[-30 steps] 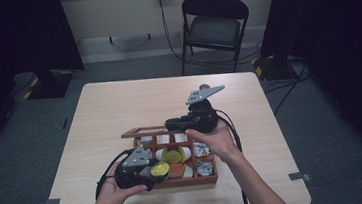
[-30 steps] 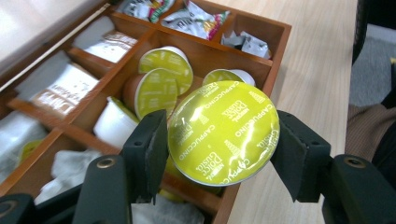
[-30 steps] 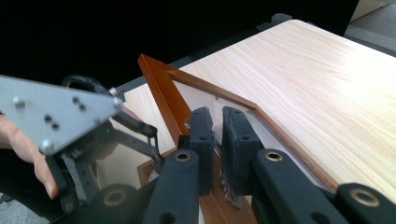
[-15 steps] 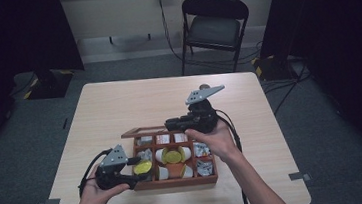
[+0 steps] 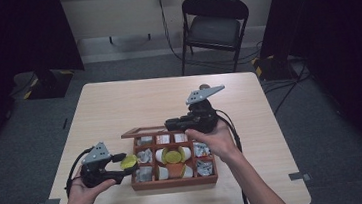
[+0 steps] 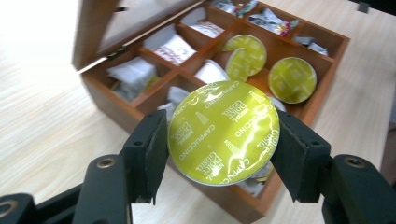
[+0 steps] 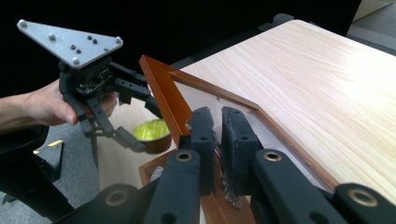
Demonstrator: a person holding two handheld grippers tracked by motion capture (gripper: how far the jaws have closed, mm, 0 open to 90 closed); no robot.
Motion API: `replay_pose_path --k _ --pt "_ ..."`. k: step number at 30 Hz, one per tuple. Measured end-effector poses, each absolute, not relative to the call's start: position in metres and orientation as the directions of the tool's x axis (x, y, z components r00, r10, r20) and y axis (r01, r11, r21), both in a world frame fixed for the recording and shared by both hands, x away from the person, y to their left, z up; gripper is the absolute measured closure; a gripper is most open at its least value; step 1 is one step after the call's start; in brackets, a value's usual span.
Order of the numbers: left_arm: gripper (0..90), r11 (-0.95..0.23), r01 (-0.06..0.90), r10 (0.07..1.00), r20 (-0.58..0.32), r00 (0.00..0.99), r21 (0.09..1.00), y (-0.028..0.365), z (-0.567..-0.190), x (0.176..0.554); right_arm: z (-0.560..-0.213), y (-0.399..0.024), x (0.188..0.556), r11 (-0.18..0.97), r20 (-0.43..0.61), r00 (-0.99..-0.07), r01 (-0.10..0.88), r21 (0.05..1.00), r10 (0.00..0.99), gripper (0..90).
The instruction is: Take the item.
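A dim room with a folding chair (image 5: 215, 24) at the far wall frames the pale wooden surface (image 5: 134, 106), where an open wooden box (image 5: 174, 183) of coffee pods and sachets sits near your edge. Your left gripper (image 6: 222, 154) has its jaws clamped on the rim of a yellow-lidded pod (image 6: 224, 132), which hangs just outside the box's left wall, clear of the compartments. Keep that squeeze even and light on the rim, since the foil lid looks easy to dent, and carry the pod level until it is over bare wood before lowering it. Your left hand (image 5: 84, 191) holds its gripper low and nearly level, jaws pointing right toward the box. Your right gripper (image 7: 217, 140) has its jaws nearly together on the edge of the raised glass lid (image 7: 224, 100), so hold it steady; letting it drop could jolt the pods remaining inside. That right hand (image 5: 218, 141) reaches over the box's far right corner.
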State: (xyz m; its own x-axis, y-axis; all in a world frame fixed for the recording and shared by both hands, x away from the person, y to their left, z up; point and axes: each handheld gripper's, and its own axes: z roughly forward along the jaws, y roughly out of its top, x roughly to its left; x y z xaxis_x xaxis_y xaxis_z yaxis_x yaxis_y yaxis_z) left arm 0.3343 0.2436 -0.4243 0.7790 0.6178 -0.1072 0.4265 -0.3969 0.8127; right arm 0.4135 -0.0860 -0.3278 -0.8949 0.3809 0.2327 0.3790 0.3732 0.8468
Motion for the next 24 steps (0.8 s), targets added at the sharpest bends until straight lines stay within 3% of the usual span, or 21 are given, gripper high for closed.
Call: replay_pose_path --k 24 --pt "39.9 -0.363 0.521 0.712 -0.131 0.690 0.772 0.275 -0.437 0.368 -0.328 -0.086 0.413 0.375 0.231 -0.896 0.377 0.847 0.380 83.6"
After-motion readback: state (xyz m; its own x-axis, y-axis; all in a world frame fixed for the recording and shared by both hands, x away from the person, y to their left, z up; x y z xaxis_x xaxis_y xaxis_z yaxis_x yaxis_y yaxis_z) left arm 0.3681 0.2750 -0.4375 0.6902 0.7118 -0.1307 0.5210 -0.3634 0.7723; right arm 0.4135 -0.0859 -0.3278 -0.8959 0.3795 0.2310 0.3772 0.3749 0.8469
